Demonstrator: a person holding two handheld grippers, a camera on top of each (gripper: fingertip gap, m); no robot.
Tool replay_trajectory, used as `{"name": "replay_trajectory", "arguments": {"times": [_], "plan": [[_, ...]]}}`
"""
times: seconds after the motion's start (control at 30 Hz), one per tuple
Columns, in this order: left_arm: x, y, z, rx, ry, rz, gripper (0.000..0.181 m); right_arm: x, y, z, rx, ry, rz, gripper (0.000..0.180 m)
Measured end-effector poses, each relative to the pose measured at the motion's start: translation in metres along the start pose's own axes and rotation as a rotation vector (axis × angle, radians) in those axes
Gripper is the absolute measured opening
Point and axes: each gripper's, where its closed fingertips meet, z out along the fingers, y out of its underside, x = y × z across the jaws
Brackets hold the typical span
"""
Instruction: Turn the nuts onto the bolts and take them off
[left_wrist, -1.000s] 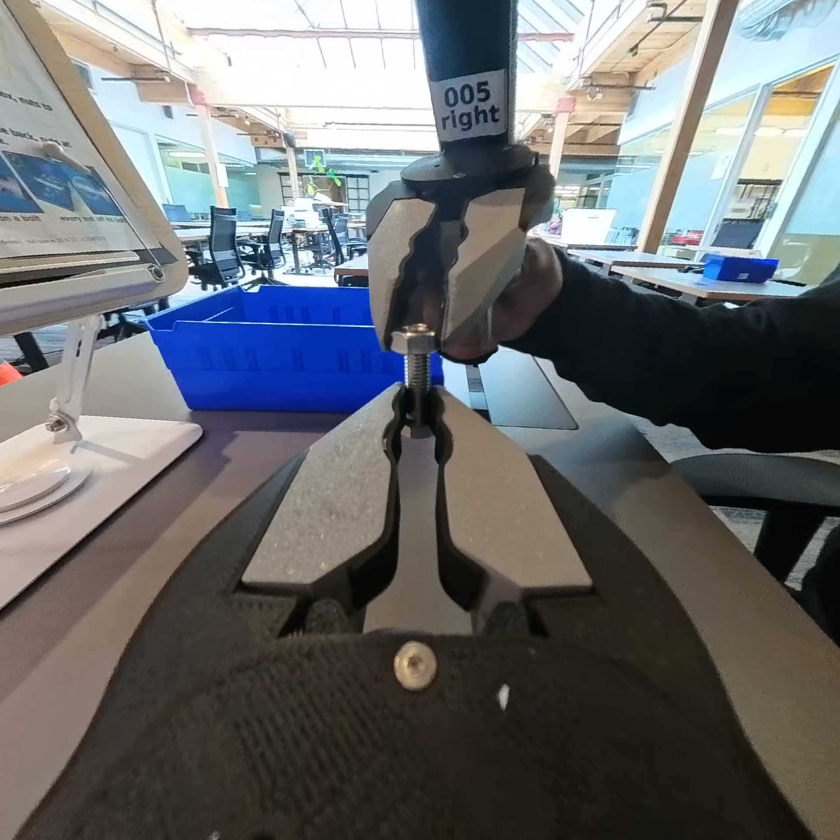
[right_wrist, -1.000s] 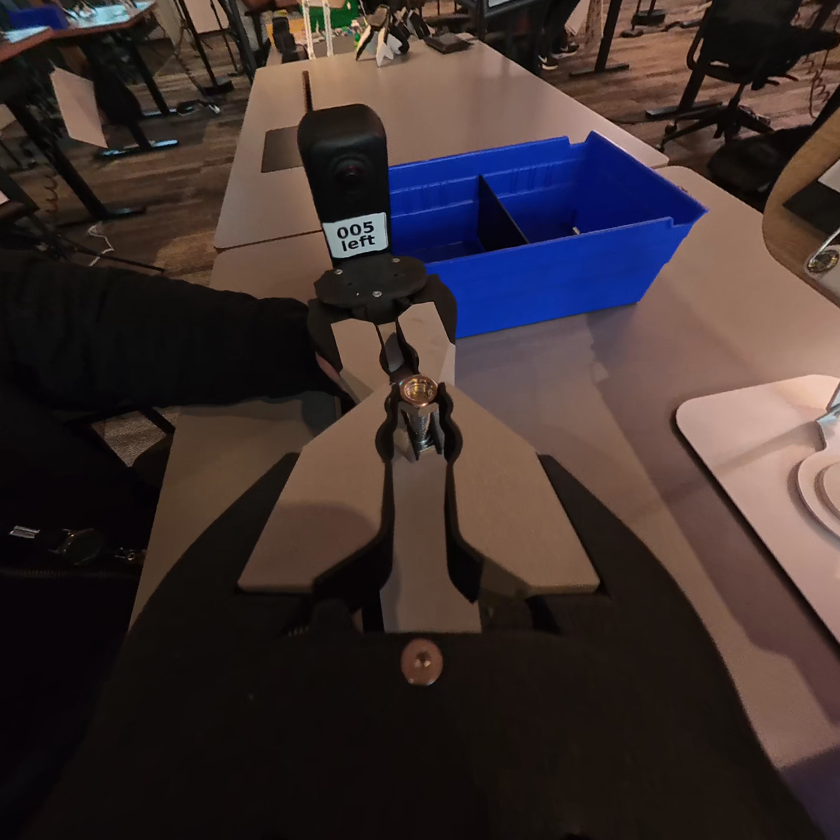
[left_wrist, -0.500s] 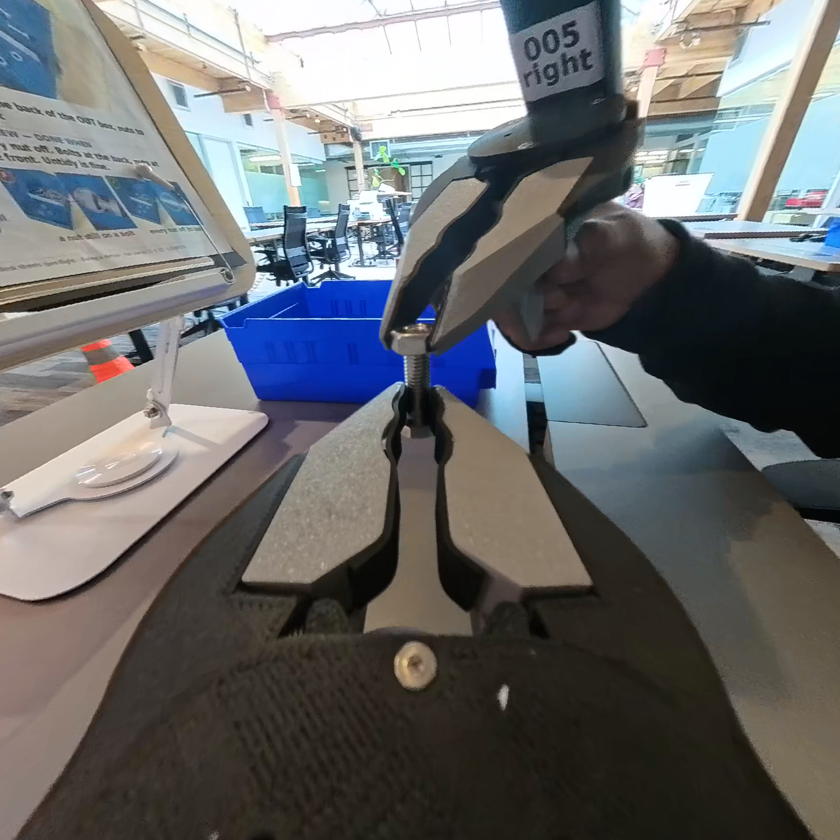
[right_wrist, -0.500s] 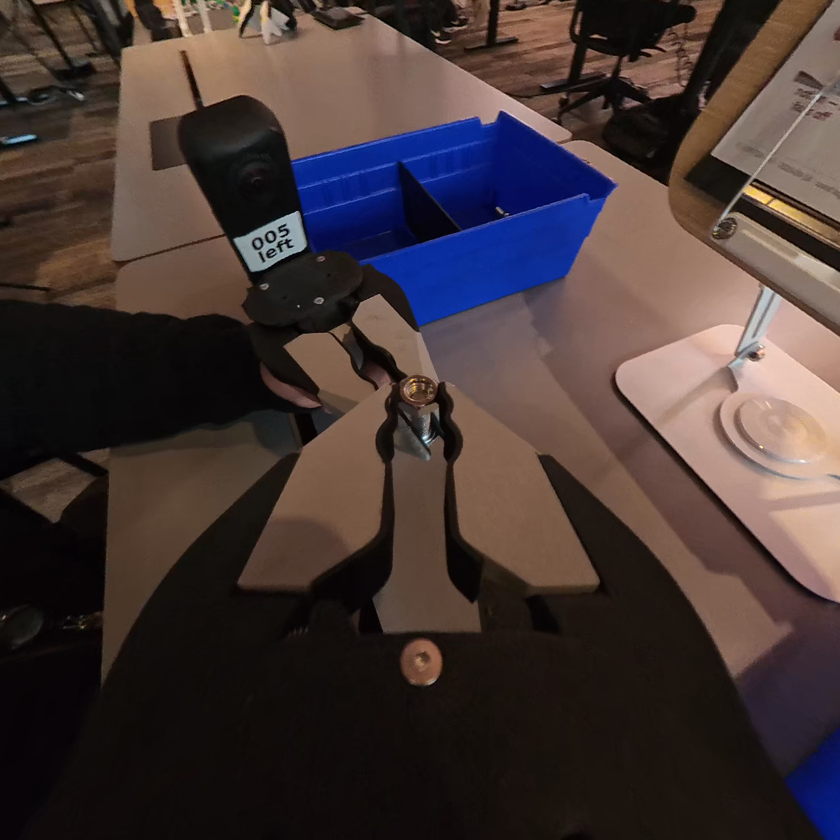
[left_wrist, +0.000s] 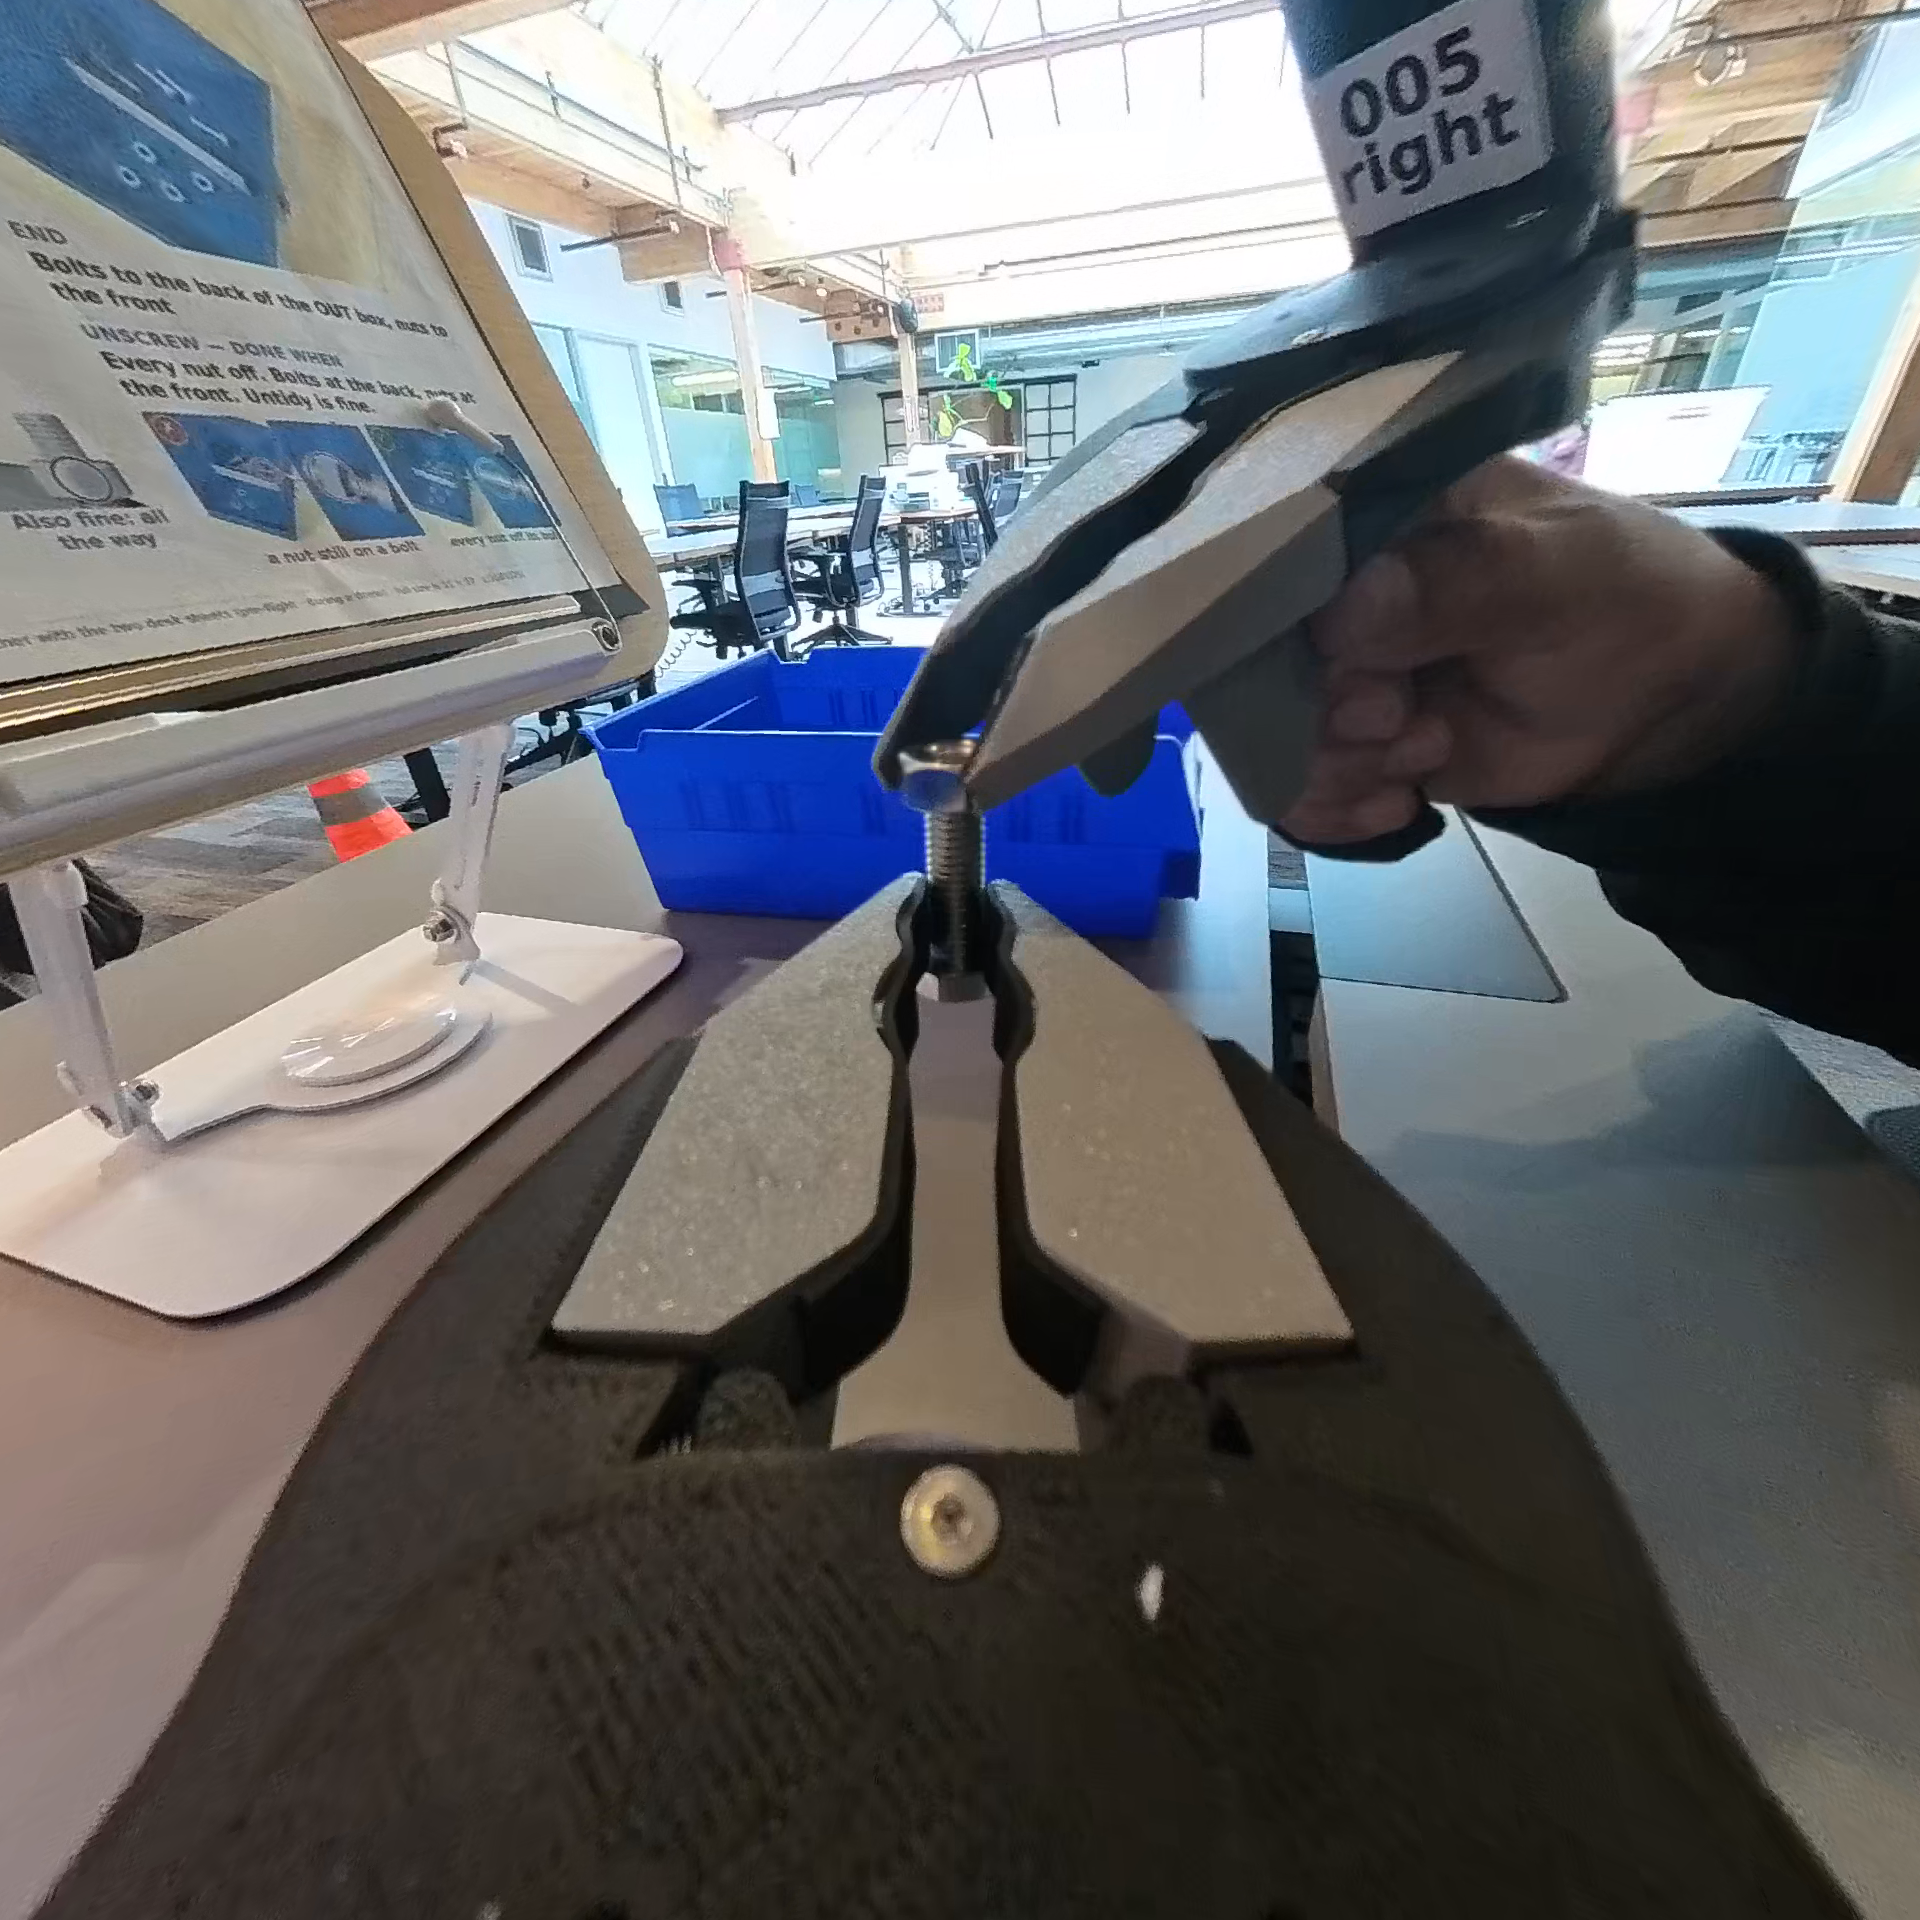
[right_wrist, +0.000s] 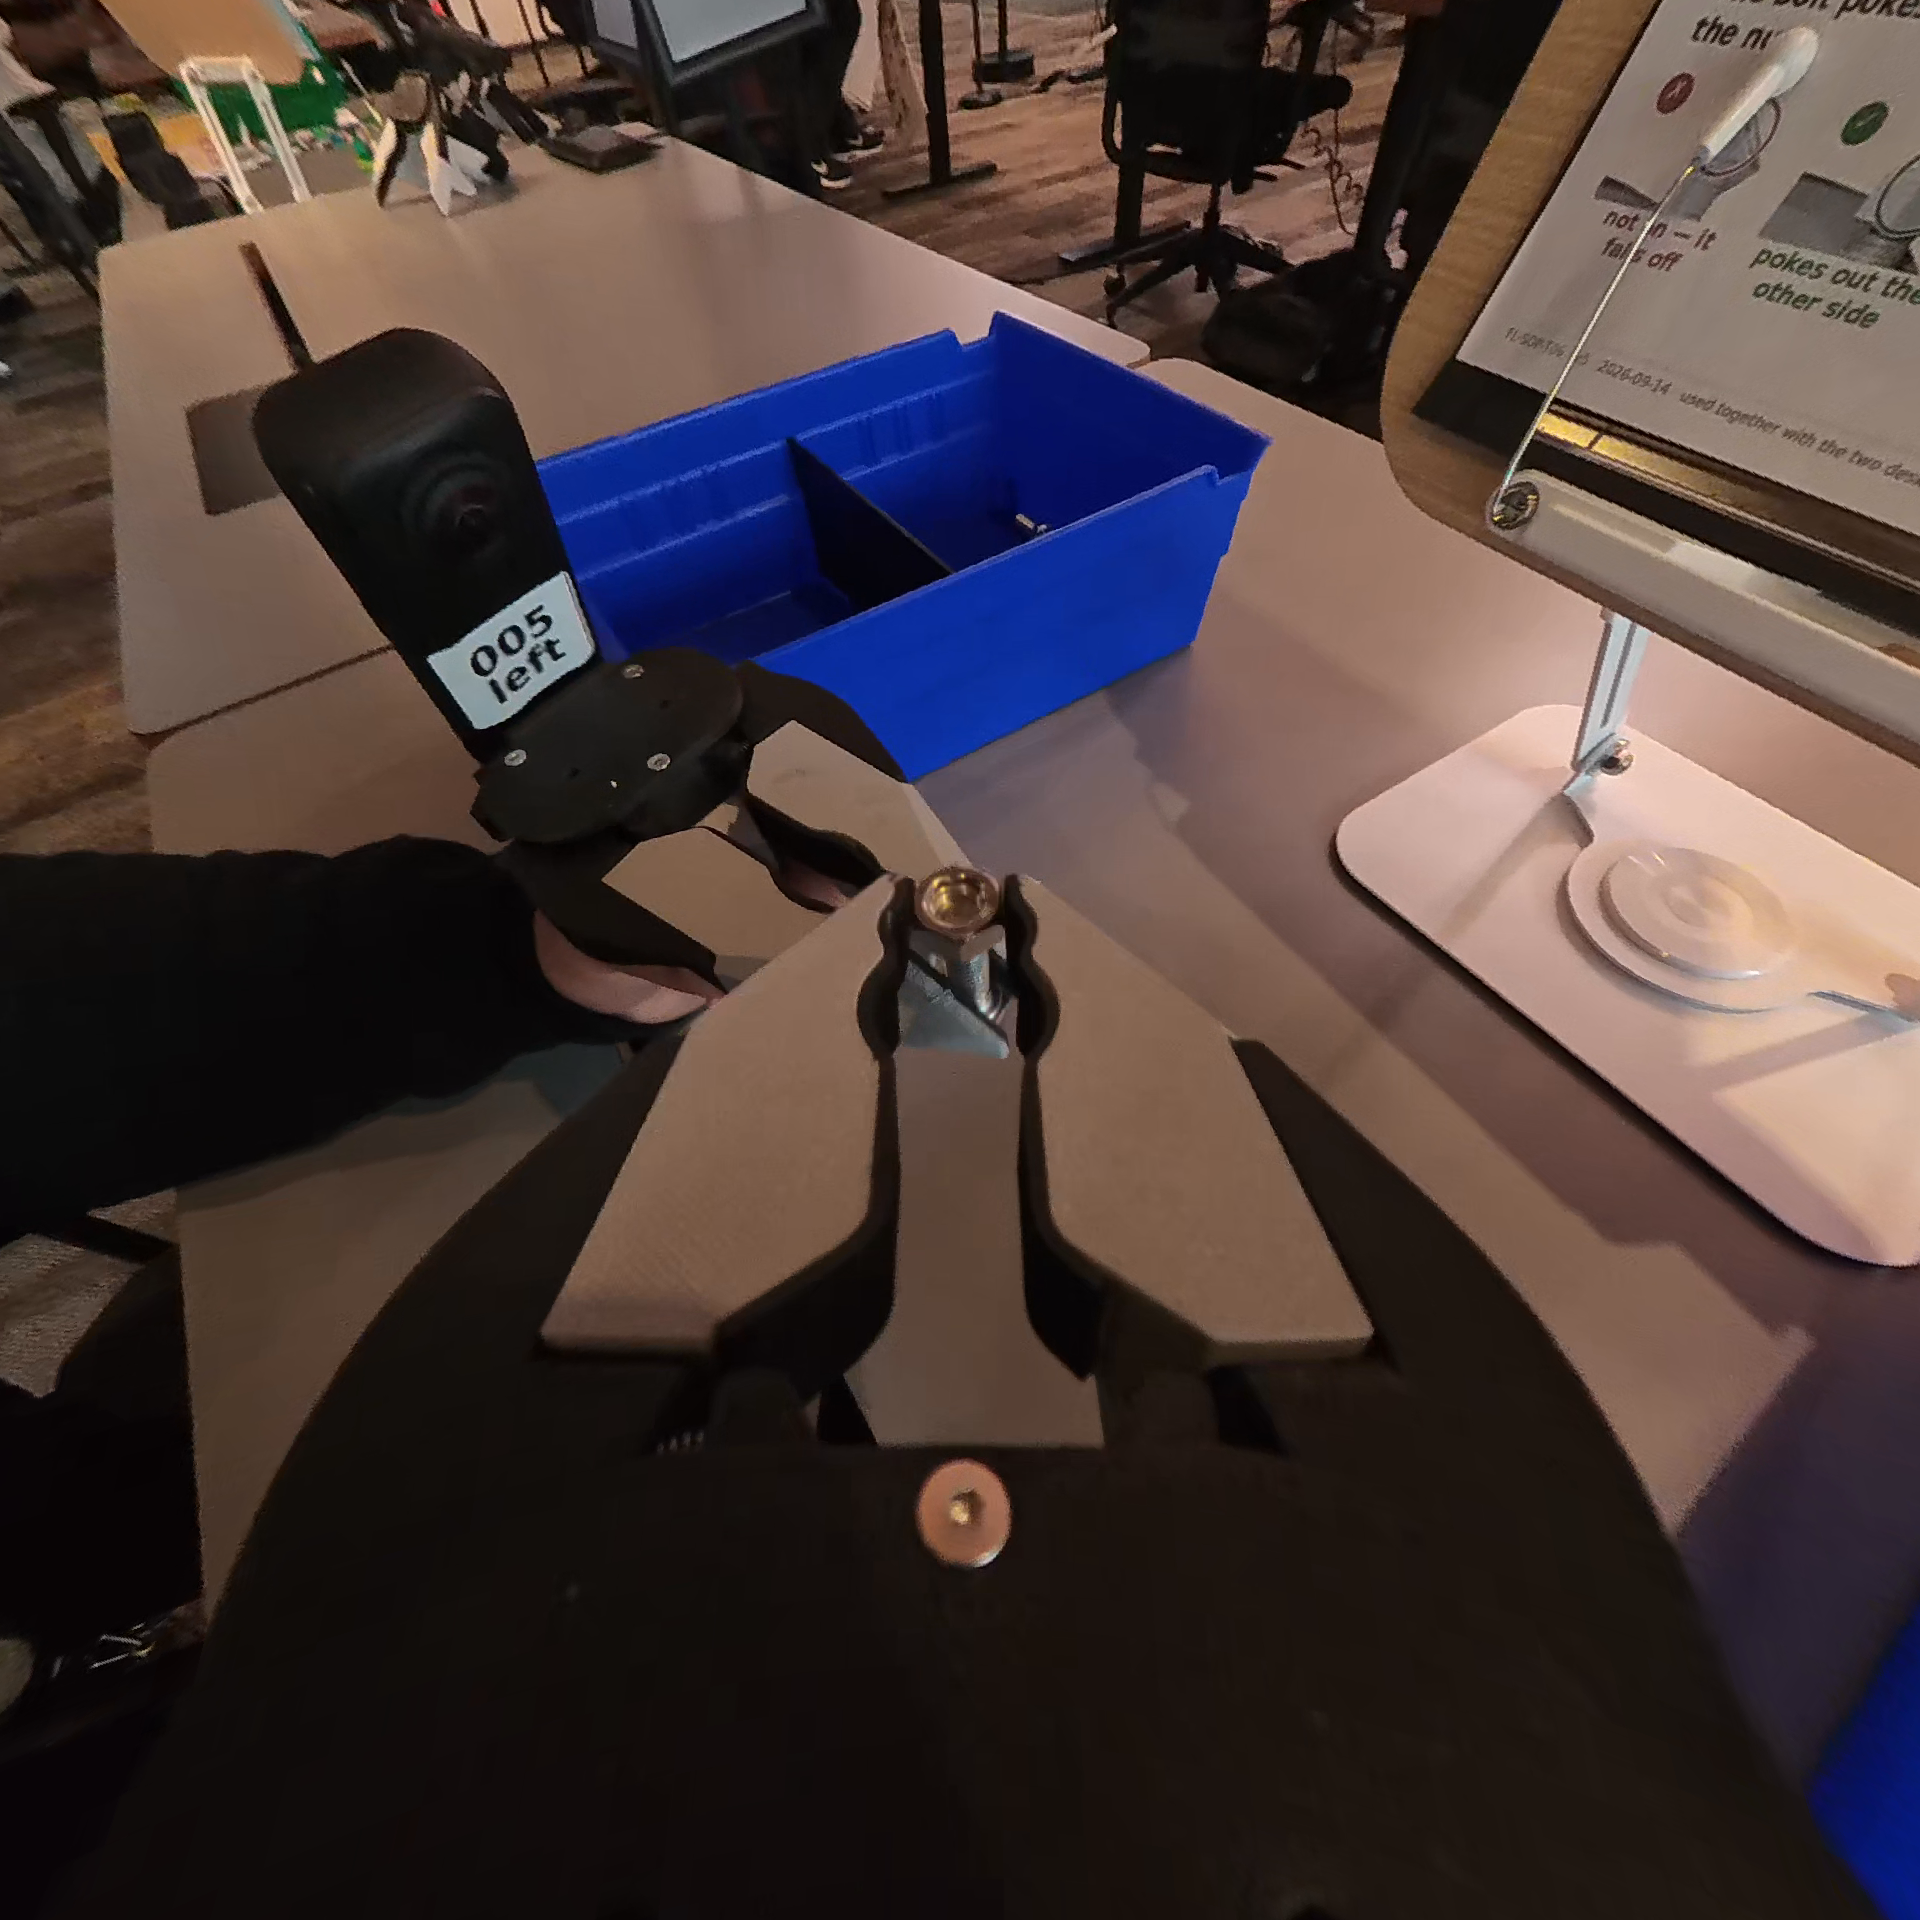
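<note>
In the left wrist view, the left claw (left_wrist: 954, 940) was clenched on the lower end of a bolt (left_wrist: 953, 862) that stood upright at mid-frame, its threaded shank bare between the two tools. From the upper right the right claw (left_wrist: 935, 774), held in a person's hand (left_wrist: 1538, 665), came down at a slant and pinched the nut (left_wrist: 933, 779) at the bolt's top end. Behind them a blue bin (left_wrist: 894, 821) stood on the worktop (left_wrist: 1621, 1195), and a document stand (left_wrist: 343, 1091) filled the left of the frame.

In the right wrist view, the right claw (right_wrist: 958, 920) gripped the nut (right_wrist: 953, 902) at centre frame, its bore facing the camera, with the bolt (right_wrist: 971, 982) running away beneath it towards the left claw (right_wrist: 821, 883). The divided blue bin (right_wrist: 997, 644), at upper centre, held one small metal piece in its right compartment; what it was could not be told.

Judged from this, the nut sat only at the bolt's tip, so this pair was either barely started or almost parted; which way it was being turned could not be told.
</note>
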Motion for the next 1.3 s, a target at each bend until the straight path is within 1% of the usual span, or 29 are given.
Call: {"name": "replay_trajectory", "arguments": {"times": [0.07, 0.2, 0.3, 0.37, 0.43, 0.5, 0.57, 0.67, 0.77, 1.0, 1.3], "plan": [[0.002, 0.001, 0.001, -0.007, 0.008, 0.004, 0.007, -0.001, -0.003, -0.002, 0.019, -0.014, 0.008, 0.022], [0.007, 0.002, 0.003, -0.009, 0.034, 0.002, 0.006, -0.005, -0.010, -0.011, 0.042, -0.057, -0.036, 0.029], [0.014, 0.000, 0.002, 0.005, 0.089, -0.022, 0.006, -0.008, -0.011, -0.020, 0.030, -0.120, -0.128, 0.024], [0.019, -0.001, 0.002, 0.012, 0.123, -0.030, 0.007, -0.017, -0.009, -0.028, 0.023, -0.243, -0.177, 0.022], [0.025, -0.002, 0.002, 0.017, 0.160, -0.040, 0.007, -0.026, -0.005, -0.036, 0.011, -0.351, -0.191, 0.025], [0.032, -0.002, 0.001, 0.023, 0.209, -0.053, 0.006, -0.022, -0.001, -0.037, -0.004, -0.353, -0.223, 0.029], [0.036, -0.004, 0.000, 0.032, 0.244, -0.060, 0.006, -0.020, 0.002, -0.037, -0.013, -0.357, -0.249, 0.036], [0.042, -0.005, -0.002, 0.041, 0.284, -0.063, 0.006, -0.029, 0.006, -0.037, -0.012, -0.426, -0.264, 0.040], [0.048, -0.006, -0.004, 0.045, 0.322, -0.065, 0.006, -0.032, 0.012, -0.033, -0.018, -0.450, -0.271, 0.038], [0.052, -0.008, -0.005, 0.054, 0.352, -0.063, 0.007, -0.041, 0.016, -0.028, -0.013, -0.494, -0.288, 0.025], [0.052, -0.008, -0.005, 0.054, 0.343, -0.052, 0.007, -0.042, 0.012, -0.029, 0.034, -0.502, -0.272, 0.016]]}}
